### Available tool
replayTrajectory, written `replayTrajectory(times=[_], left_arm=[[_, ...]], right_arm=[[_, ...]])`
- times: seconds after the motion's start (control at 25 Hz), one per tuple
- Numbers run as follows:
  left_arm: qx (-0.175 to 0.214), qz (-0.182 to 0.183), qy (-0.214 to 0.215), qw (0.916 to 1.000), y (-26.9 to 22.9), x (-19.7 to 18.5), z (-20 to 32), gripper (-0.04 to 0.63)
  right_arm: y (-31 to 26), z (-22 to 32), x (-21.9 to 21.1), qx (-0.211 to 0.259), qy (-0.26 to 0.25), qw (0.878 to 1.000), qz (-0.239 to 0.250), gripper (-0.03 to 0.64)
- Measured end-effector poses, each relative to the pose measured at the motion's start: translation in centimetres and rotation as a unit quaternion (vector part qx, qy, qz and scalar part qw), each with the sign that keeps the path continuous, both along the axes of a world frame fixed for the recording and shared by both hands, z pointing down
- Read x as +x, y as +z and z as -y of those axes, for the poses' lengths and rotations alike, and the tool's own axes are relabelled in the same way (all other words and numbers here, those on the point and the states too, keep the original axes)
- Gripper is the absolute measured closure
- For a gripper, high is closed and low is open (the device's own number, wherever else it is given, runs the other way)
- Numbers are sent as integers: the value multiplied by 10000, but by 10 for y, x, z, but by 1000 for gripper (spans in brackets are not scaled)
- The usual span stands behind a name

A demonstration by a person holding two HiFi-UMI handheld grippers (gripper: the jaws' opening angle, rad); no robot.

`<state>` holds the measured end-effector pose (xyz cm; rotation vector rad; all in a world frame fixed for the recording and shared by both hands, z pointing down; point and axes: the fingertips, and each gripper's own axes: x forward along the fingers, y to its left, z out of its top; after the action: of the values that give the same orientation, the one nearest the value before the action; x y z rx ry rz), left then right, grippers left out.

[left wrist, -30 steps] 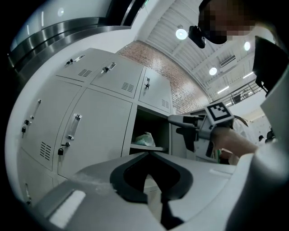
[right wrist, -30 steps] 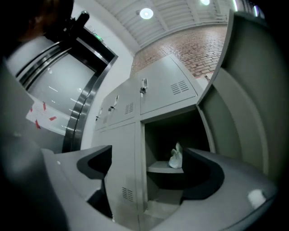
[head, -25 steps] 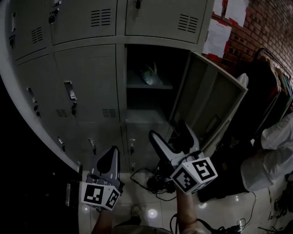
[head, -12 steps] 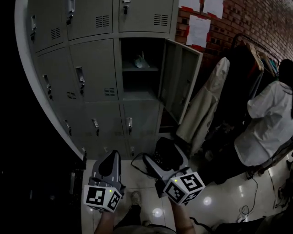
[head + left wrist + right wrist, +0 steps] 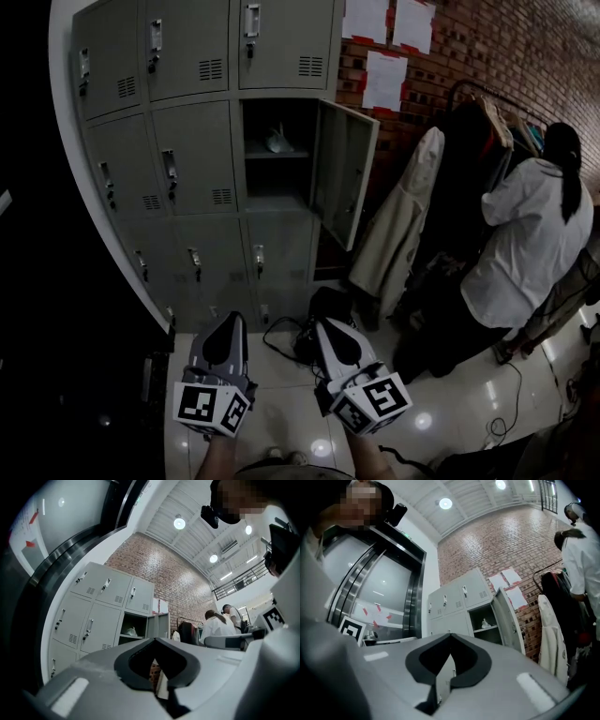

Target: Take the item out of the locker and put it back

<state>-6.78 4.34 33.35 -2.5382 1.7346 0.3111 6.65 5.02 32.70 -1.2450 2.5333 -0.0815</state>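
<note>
Both hands hold low and near, pointing slightly up at the far lockers. The left gripper (image 5: 228,325) has its fingers together, empty; the right gripper (image 5: 330,330) fingers have just closed on nothing. The pale item (image 5: 277,142) lies inside the open locker (image 5: 345,173). Both grippers have drawn back from it since earlier

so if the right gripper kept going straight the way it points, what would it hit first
Probably a closed locker door, just left of the open compartment, not the opening. The right gripper, its jaws just closed on nothing, has no obstacle showing before that door, though depth is hard to judge.
</note>
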Motion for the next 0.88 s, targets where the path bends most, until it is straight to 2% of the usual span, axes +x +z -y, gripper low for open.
replayTrajectory(times=[0.16,0.88], left_arm=[[-73,-18,116,9999,8,8,-11,589],[-71,-87,133,9998,14,-4,-26,589]], right_arm=[[15,-15,-7,-81,77,9995,-285,615],[23,-25,-12,-223,273,9991,-240,615]])
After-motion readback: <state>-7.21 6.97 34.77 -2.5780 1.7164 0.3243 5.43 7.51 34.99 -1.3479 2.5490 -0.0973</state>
